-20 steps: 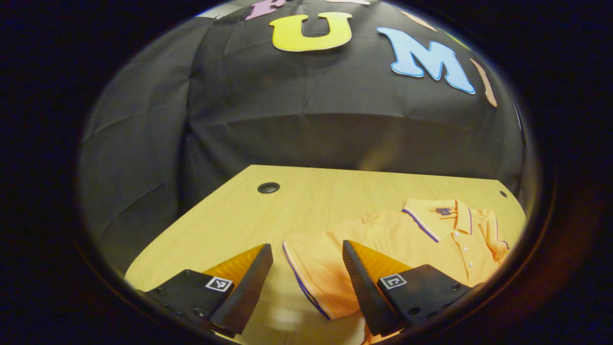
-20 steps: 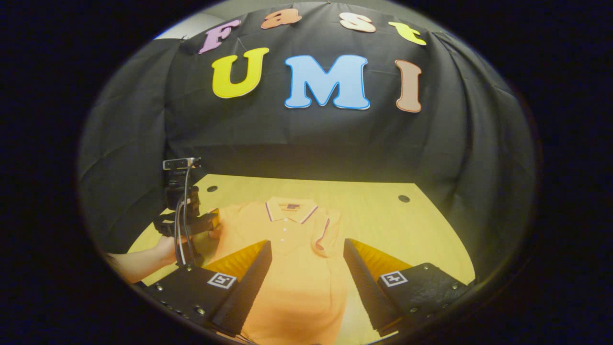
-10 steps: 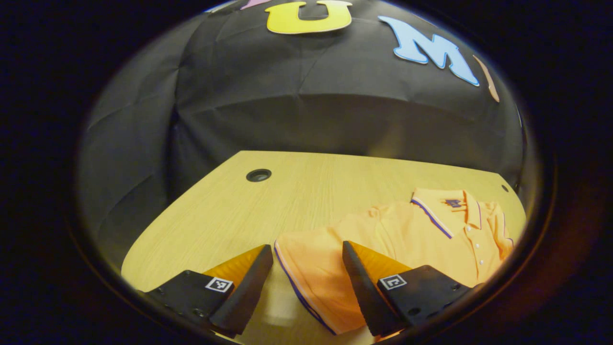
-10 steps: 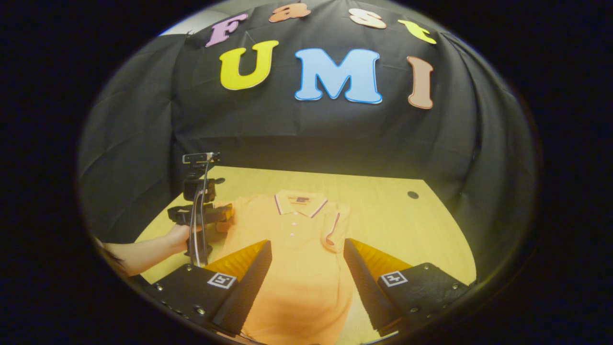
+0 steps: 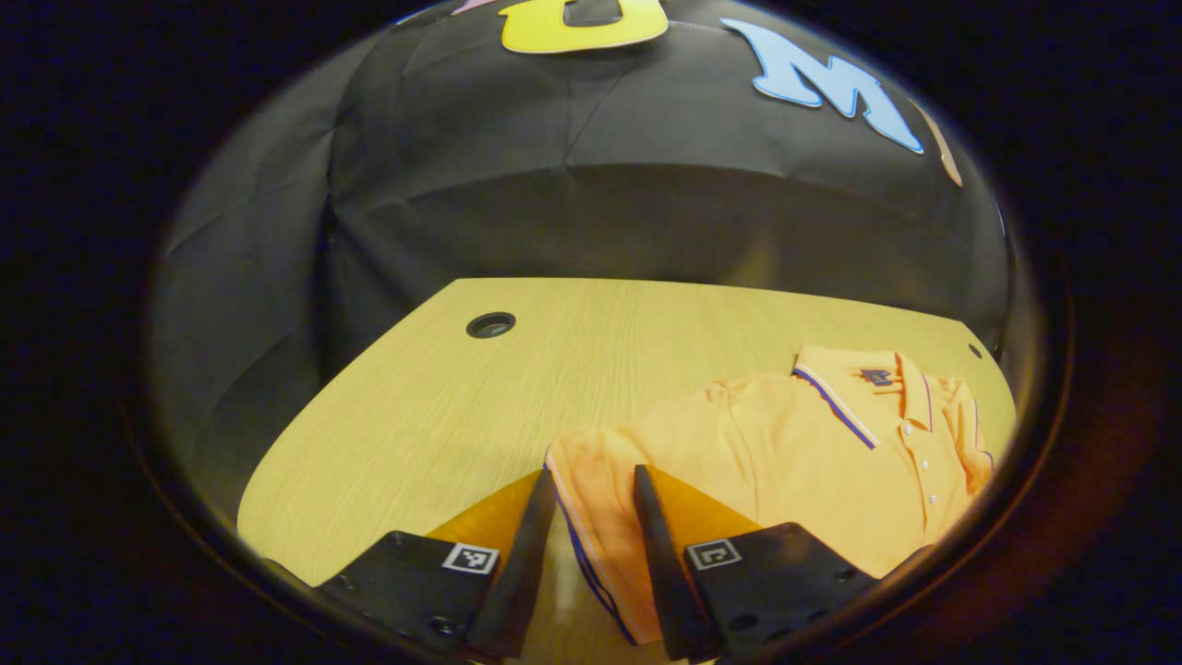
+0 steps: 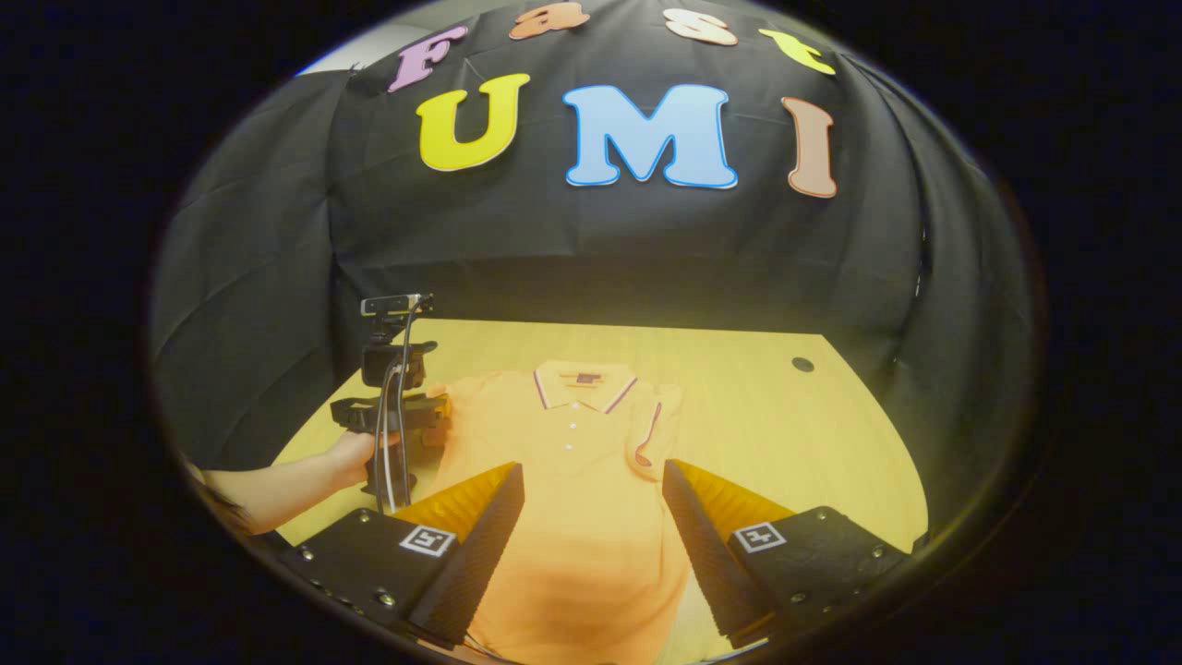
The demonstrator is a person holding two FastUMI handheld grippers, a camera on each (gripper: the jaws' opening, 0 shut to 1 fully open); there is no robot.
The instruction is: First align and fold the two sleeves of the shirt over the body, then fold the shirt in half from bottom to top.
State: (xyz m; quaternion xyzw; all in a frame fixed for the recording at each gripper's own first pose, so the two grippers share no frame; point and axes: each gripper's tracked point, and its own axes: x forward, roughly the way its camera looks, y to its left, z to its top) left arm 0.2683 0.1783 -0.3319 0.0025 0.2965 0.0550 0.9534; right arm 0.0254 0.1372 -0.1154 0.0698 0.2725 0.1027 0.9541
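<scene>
In the left gripper view, the left gripper sits low over the pale wooden surface, its fingers narrowed around the striped cuff of the sleeve of the orange short-sleeved polo shirt; whether both fingers actually press the cloth I cannot tell. The shirt lies flat, spreading away to the right, its collar toward the black cloth wall. A round cable hole sits in the surface far to the left. In the right gripper view, the right gripper hovers above the lower body of the shirt with its fingers spread wide and nothing between them. The other sleeve already lies folded over the body. At the left, a person's hand with a bare forearm reaching in from the lower left holds the left gripper level, its tips at the shirt's sleeve edge.
</scene>
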